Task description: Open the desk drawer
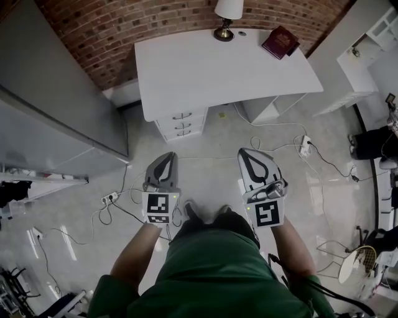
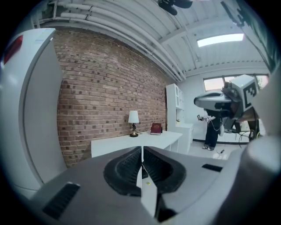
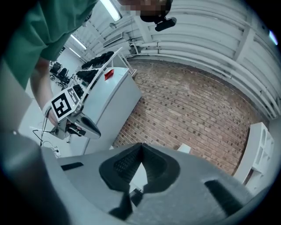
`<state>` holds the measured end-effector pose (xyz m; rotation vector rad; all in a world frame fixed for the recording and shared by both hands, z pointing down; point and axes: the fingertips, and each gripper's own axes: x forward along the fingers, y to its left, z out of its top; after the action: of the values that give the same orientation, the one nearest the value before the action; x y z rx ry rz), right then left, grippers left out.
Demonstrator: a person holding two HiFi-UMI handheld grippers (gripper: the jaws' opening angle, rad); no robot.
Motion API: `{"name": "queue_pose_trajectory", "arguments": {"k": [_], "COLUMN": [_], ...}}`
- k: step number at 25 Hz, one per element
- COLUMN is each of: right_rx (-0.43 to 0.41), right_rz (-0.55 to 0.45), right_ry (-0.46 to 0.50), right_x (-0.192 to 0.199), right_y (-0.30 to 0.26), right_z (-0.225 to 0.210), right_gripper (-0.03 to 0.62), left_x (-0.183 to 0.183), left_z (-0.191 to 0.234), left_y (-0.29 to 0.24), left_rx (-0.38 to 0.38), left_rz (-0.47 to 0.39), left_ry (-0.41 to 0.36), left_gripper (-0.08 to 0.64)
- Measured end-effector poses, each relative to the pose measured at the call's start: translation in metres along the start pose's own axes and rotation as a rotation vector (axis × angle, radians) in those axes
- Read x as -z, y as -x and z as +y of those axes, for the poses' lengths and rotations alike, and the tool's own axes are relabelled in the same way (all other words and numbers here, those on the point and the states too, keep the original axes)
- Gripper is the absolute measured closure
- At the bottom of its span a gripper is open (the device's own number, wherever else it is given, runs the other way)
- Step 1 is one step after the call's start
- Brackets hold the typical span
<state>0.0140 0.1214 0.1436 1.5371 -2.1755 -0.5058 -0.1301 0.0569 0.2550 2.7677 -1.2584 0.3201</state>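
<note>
left claw (image 1: 170,155) level, shut | right claw (image 1: 244,152) rolled, shut | facing desk (image 1: 205,68)

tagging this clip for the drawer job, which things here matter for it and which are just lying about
For the job:
- desk
- drawers under its left end, all looking closed
- left gripper, shut and empty
- right gripper, shut and empty

Just lying about:
- lamp on the desk
- red book on the desk
- power strip on the floor
</note>
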Motion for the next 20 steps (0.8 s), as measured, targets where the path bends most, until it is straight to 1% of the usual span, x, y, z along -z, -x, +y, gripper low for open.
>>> {"name": "queue_pose_trajectory", "arguments": {"k": [2,3,6,8,11,14,16,18,20], "right_rx": [-0.003,-0.008,-0.014,-0.025,-0.062,-0.101,-0.138,-0.18,-0.214], "right_rz": [-0.011,-0.011,0.023,0.048,0.047,0.031,0.051,0.082,0.092], "right_ry": [-0.023,-0.057,-0.21,-0.284,-0.371,-0.436,-0.491,-0.543,-0.58], "right_x": [0.005,0.011,0.043,0.066,0.096,0.123,0.148,0.175,0.196], "right_y": [-0.011,-0.016,-0.031,-0.043,-0.063,-0.08,-0.09,-0.101,-0.114], "right_z": [-0.006,-0.009,-0.019,-0.024,-0.032,-0.045,-0.052,-0.057,-0.059], "right_gripper": [0.591,0.591,0.591,0.591,0.592,0.591,0.592,0.592,0.592], "left_x": [0.012,0.018,0.04,0.054,0.071,0.084,0.095,0.104,0.112], "left_z": [0.004,0.004,0.001,0.002,0.005,0.007,0.009,0.012,0.016], "left_y": [-0.014,-0.022,-0.048,-0.067,-0.096,-0.124,-0.143,-0.159,-0.172], "left_rx": [-0.001,0.004,0.014,0.0,-0.036,-0.083,-0.127,-0.176,-0.201], "left_rz": [0.028,0.047,0.116,0.156,0.193,0.217,0.242,0.264,0.272], "left_ry": [-0.012,0.003,0.108,0.172,0.244,0.331,0.379,0.403,0.414], "left_gripper": [0.549,0.549,0.549,0.549,0.549,0.549,0.549,0.549,0.55]}}
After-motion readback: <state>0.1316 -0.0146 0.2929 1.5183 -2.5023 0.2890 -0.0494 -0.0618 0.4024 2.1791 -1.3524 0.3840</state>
